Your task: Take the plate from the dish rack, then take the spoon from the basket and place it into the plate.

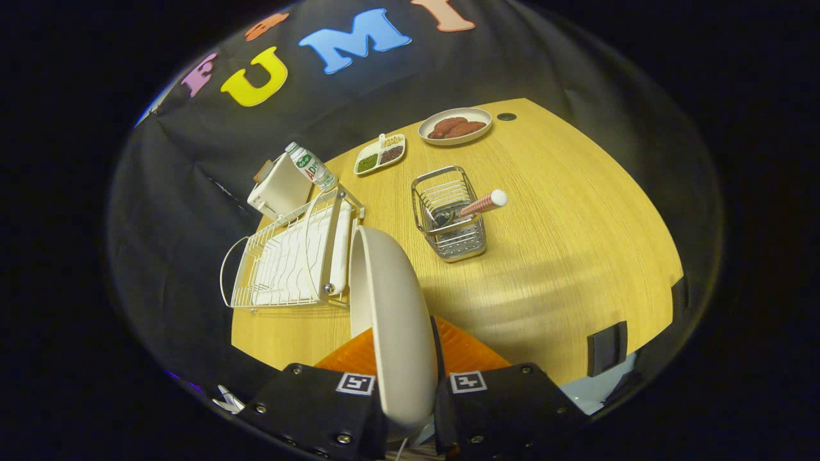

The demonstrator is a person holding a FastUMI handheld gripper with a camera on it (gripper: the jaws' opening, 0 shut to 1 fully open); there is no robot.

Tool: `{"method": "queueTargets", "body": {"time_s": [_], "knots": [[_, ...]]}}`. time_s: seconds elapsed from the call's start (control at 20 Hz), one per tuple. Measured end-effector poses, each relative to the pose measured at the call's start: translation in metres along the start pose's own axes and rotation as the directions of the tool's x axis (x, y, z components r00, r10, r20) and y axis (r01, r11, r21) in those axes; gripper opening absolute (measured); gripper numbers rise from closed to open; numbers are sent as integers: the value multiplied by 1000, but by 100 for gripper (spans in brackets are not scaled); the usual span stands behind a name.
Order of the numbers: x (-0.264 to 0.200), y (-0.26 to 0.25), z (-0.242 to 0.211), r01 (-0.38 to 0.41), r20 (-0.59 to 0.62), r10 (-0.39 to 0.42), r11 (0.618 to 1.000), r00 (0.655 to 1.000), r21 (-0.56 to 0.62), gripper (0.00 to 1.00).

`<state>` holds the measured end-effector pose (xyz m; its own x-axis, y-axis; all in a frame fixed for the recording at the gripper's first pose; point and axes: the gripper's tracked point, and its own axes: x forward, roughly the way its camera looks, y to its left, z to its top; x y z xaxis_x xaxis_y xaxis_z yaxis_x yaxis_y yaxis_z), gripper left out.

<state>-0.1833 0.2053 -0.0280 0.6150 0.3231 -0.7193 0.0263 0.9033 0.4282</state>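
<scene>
Across mid-frame lay the counter (564, 243); dish rack (288, 262) left of centre, empty. Lower centre, gripper (405, 384) clamped the plate (394, 320) on edge. Step one looked done; next, set plate flat, then fetch spoon (477, 206) from basket (448, 218).

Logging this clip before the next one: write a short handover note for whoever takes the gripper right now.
Gripper: shut on the plate, held on edge between the fingers, above the table.
Dish rack: just ahead of the fingers, beside the plate.
Spoon: in the basket, beyond the plate, handle sticking out.
Done: plate is out of the rack.
Left: set the plate down, fetch the spoon, put it in the plate.
</scene>
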Motion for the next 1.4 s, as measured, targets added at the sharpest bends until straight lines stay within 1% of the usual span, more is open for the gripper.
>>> {"method": "queueTargets", "body": {"time_s": [0.25,0.45,0.5,0.55,0.6,0.65,0.7,0.8,0.85,0.95,1.05,1.15,1.25,1.4], "knots": [[31,-11,-12,-104,40,100,991,994,88,28],[55,-28,-23,-134,51,131,988,990,72,29],[58,-28,-22,-149,62,143,985,988,90,30],[68,-40,-22,-125,64,119,987,991,98,32],[68,-48,-23,-107,64,101,989,993,100,37],[69,-58,-22,-85,64,79,992,995,94,45],[69,-65,-21,-67,69,61,994,996,86,56],[64,-79,-19,-35,77,30,998,997,60,57],[59,-85,-15,-21,93,17,999,996,39,63],[45,-95,-3,21,150,-15,999,989,-34,68],[25,-102,12,71,230,-40,989,972,-131,68],[4,-101,28,106,307,-38,972,951,-209,68],[-14,-94,44,130,375,-21,955,927,-267,68],[-36,-80,67,147,465,18,938,885,-314,68]]}}
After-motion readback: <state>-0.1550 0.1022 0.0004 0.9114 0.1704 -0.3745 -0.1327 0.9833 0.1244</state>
